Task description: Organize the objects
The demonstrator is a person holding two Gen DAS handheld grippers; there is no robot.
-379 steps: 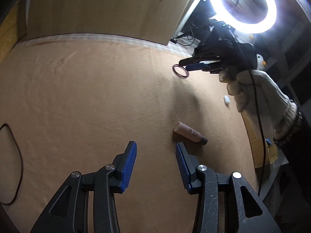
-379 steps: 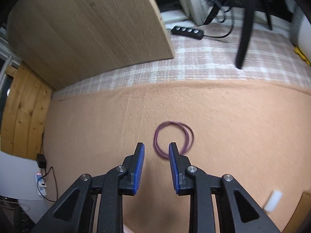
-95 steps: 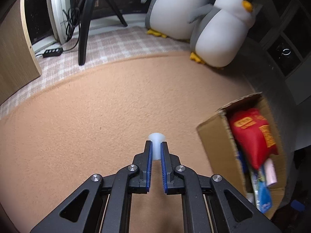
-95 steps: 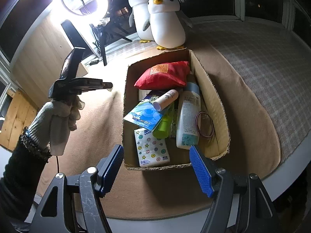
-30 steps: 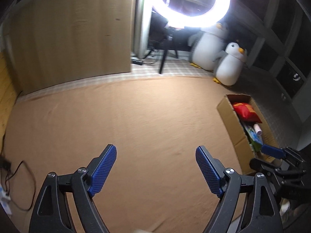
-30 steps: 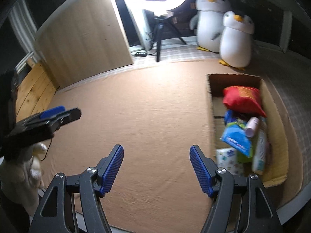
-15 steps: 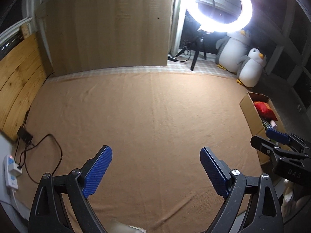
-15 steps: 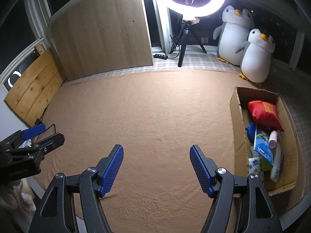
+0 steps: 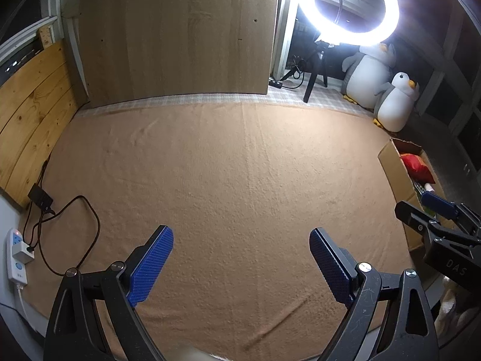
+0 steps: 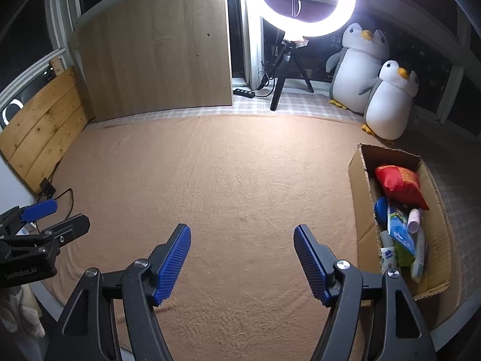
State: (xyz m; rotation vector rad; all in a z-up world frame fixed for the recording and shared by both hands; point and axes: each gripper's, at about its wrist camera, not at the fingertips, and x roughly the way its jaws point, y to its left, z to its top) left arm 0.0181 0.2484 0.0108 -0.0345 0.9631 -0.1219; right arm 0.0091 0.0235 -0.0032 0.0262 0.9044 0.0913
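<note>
**boxfan:** While hovering over the tan blanket (image 10: 240,165) left of the cardboard box (image 10: 359,186), not gripping a thing. Left gripper (image 9: 240,234): spread wide, jaws just been opening, nothing between the pads. Right gripper (image 10: 242,230): spread too, a bit less wide, equally bare. Both tipped down at plain cloth.

**tidy_tom:** So where's the stuff?

**boxfan:** Inside the box, far as can be told. Red snack bag (image 10: 399,185) at the far end of the box, pink tube (image 10: 414,221) just nearer than that, then blue and green packs and a white bottle toward the near end. Nothing loose spotted on the cloth left of the box.

**tidy_tom:** Last sweep then, or done already?

**boxfan:** Probably the check-for-leftovers step, maybe finished outright. Hard to rule out something tiny at the near edge, hidden under the tongs. Next move, guessing here: scan the patch left of the box. If anything turns up, drop over it, pinch, carry it across, let go above the box. Otherwise just park. Also worth steering clear of the plush penguins (image 10: 387,102) behind the box and the cable (image 9: 90,219) well off to its left.
</note>
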